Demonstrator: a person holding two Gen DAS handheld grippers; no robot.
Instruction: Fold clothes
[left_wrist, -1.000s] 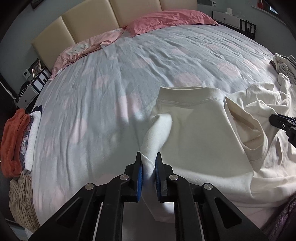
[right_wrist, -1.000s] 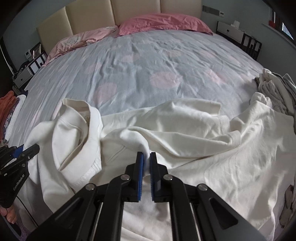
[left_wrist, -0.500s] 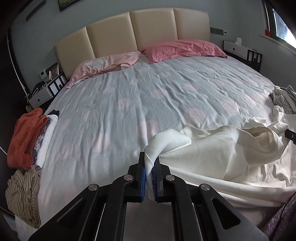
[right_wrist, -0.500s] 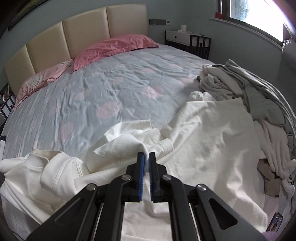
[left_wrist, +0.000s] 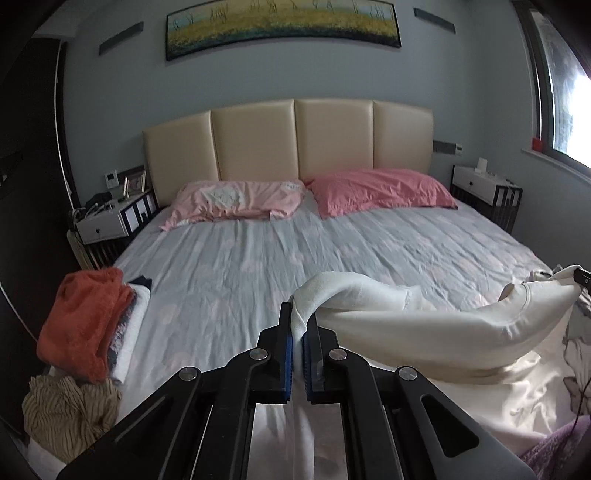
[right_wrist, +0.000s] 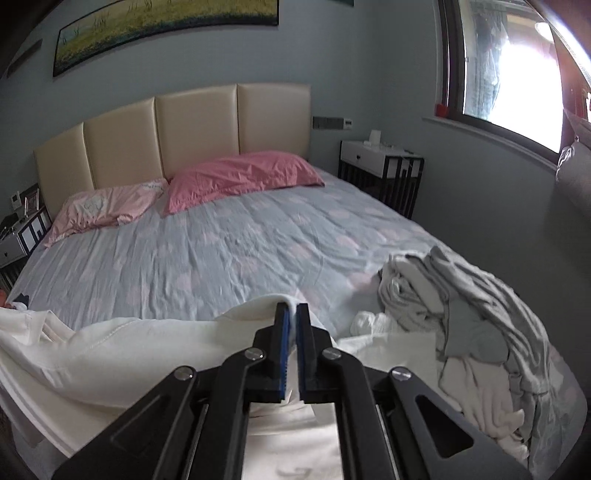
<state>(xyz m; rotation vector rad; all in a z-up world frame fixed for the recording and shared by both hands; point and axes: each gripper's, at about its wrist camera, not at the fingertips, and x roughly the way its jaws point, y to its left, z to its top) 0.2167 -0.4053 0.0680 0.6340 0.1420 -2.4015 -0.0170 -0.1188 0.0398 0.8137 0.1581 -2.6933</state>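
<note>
Left gripper: your left gripper (left_wrist: 297, 325) is clamped narrow on a bunched corner of the cream garment (left_wrist: 424, 332), the cloth pinched between the blue pads.
Right gripper: your right gripper (right_wrist: 291, 325) is likewise pinched tight on another edge of the same garment (right_wrist: 122, 354); its tip shows at the far right of the left view (left_wrist: 583, 276) with cloth hanging from it.
Garment: it hangs stretched between your two grippers as a sagging band, its lower part trailing onto the near edge of the bed (left_wrist: 258, 266).
Change since a second ago: then the garment lay crumpled flat on the sheet and both cameras looked down at the mattress; you have lifted both hands, the cloth has come up off the bed, and the headboard (left_wrist: 295, 140), the painting (left_wrist: 280, 26) and the window (right_wrist: 506, 66) have come into view.
Grip change: both pairs of jaws were already on the cloth and have closed a little tighter.
Left of bed: a stack of folded clothes topped by an orange piece (left_wrist: 81, 321) sits where it did, with a striped heap (left_wrist: 66, 410) below it.
Right of bed: a loose pile of grey and white laundry (right_wrist: 461, 306) lies just beside the garment.
Pillows: two pink pillows (left_wrist: 314, 195) rest against the headboard.
</note>
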